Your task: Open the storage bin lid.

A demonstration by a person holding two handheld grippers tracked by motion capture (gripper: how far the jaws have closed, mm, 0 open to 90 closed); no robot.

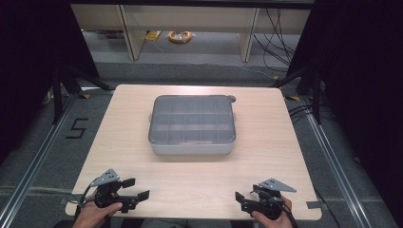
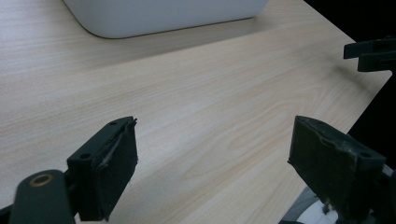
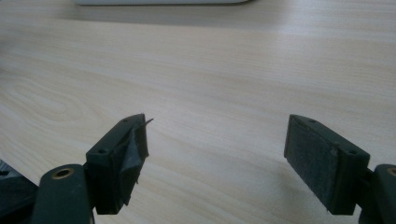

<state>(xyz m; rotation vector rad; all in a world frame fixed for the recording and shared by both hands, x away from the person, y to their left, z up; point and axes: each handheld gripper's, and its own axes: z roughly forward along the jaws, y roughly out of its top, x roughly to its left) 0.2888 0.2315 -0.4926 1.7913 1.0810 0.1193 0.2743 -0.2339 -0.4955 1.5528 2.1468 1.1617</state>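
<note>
My left gripper [image 1: 135, 189] sits at the near left corner of the table [image 1: 266, 171], jaws spread wide with nothing between them. My right gripper [image 1: 246, 194] mirrors it at the near right corner, jaws also spread and empty. Both are well apart from the compartment box [image 1: 192, 124], which lies flat at the middle of the table, a little toward the far side.

The box looks like a rigid plastic organiser: a pale grey tray under a clear lid, with a grid of dividers showing through. I can't see anything in the cells, so I judge it light, though the lid's glare hides some of them. Being hard, smooth plastic, it will likely be slippery under my pads and will slide on the wood rather than tip if I push it. The side walls are rounded at the corners, as the left gripper view shows on the near wall [image 2: 163, 16], so a pinch there could slip off. A small tab [image 1: 231, 99] sticks out at the far right corner; that, or the lid's overhanging rim on the left and right sides, seems the best place to take hold. With two grippers, I would grip opposite rims.
</note>
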